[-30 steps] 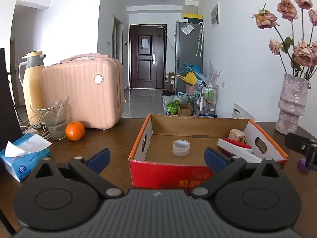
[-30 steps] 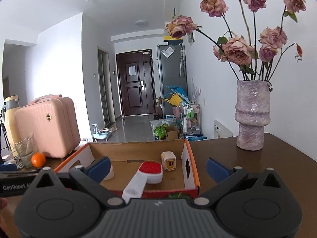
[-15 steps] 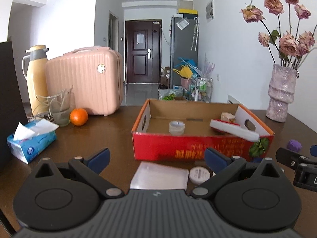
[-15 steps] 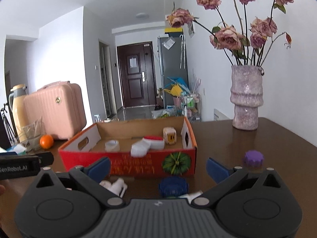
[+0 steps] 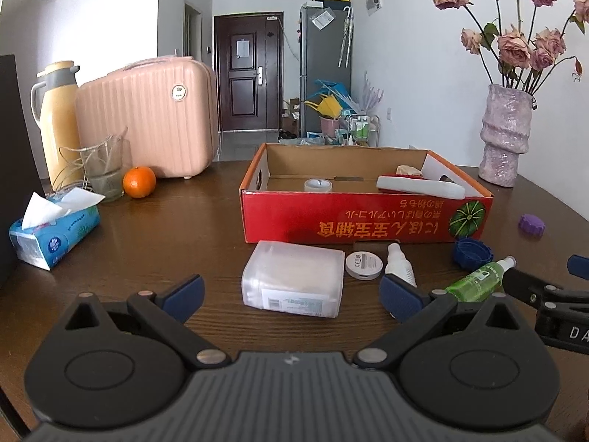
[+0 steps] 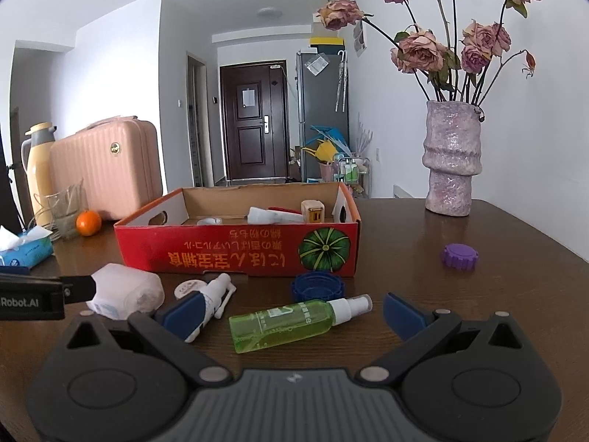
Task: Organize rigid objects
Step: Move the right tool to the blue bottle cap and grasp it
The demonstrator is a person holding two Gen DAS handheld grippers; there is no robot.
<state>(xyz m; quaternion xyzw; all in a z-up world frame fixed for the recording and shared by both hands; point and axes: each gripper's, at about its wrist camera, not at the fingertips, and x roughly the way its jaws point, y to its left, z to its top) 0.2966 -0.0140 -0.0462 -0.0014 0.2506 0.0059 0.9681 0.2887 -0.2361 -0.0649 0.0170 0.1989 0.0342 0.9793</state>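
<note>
Both tools gape wide: left tool [image 5: 291,294] faces the clear plastic box [image 5: 292,279]; right tool [image 6: 292,315] frames the green spray bottle [image 6: 291,322] lying on the tabletop [image 6: 478,294].

Both wrist cameras are sitting low over the wooden table [image 5: 165,228], looking forward along their own fingers toward the hallway door at the far end. The left wrist view is facing the red cardboard box [image 5: 364,217] nearly head-on, close behind a translucent plastic container [image 5: 294,278]. The right wrist view is looking from further right, close behind a green spray bottle [image 6: 291,322]. Both are sharing the box [image 6: 239,246], the bottle [image 5: 478,280], and the pink suitcase [image 6: 110,167].
</note>
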